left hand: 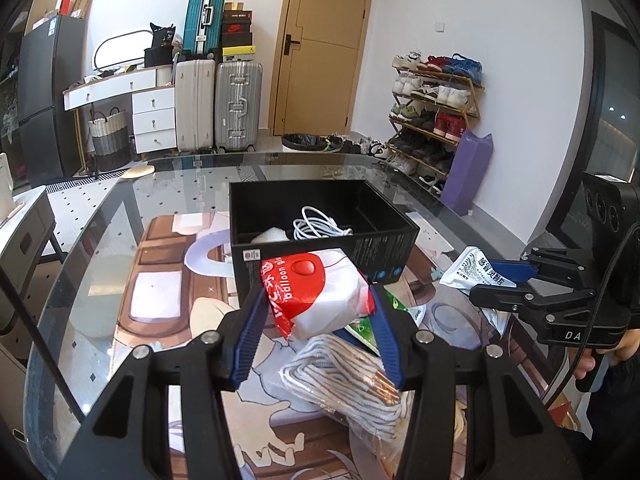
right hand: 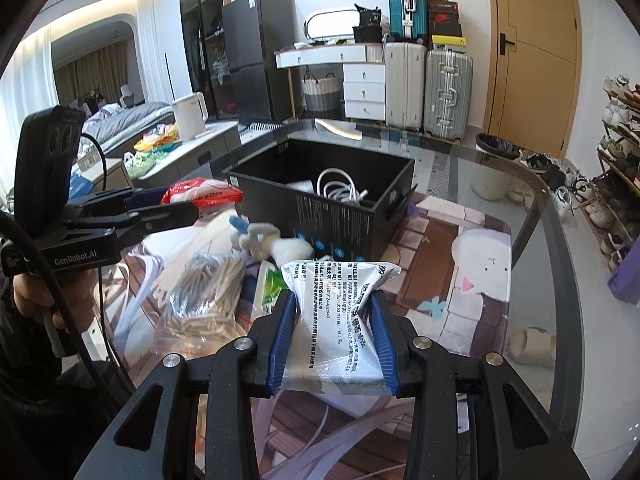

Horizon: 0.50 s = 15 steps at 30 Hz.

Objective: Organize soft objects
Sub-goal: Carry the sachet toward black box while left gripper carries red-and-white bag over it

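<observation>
Red-and-white packet: my left gripper clamps the crinkly plastic pouch.
White sachet: my right gripper pinches the printed foil pack.
Black box: open cardboard bin just ahead.

left claw grips red-white packet before black box

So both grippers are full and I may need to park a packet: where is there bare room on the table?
Bare mat lies right of the black box, out to the glass table's curved edge. More shows left of the box in the left wrist view. It is crowded in front of the box: the bagged rope, green packet and plush toy sit close together.
</observation>
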### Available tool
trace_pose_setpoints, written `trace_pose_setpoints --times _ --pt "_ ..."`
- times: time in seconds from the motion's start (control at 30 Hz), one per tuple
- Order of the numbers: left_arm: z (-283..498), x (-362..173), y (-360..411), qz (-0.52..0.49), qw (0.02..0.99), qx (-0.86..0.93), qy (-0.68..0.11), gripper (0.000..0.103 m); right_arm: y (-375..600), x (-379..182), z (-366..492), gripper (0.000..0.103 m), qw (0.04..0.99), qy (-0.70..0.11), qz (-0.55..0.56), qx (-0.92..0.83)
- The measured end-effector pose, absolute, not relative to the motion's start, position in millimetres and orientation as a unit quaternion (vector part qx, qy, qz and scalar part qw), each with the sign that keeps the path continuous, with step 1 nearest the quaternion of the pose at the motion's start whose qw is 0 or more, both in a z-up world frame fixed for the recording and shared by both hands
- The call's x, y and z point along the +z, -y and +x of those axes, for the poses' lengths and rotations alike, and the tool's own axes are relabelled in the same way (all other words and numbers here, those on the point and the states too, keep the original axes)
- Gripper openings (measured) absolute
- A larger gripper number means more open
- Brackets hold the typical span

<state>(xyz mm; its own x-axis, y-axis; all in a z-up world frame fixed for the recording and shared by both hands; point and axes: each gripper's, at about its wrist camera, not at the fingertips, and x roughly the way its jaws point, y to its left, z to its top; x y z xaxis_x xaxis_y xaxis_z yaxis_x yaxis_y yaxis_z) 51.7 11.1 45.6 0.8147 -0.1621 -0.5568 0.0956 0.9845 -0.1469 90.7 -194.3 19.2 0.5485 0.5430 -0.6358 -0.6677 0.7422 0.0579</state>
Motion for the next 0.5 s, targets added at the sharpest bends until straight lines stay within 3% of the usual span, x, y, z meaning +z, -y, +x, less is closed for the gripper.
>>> trace_pose_setpoints --times 0.5 --pt "63.2 63.7 -18.9 -0.059 0.958 -0.059 -0.273 0.050 183.3 55.5 96.7 0.038 0.891 -0.276 -0.063 0.354"
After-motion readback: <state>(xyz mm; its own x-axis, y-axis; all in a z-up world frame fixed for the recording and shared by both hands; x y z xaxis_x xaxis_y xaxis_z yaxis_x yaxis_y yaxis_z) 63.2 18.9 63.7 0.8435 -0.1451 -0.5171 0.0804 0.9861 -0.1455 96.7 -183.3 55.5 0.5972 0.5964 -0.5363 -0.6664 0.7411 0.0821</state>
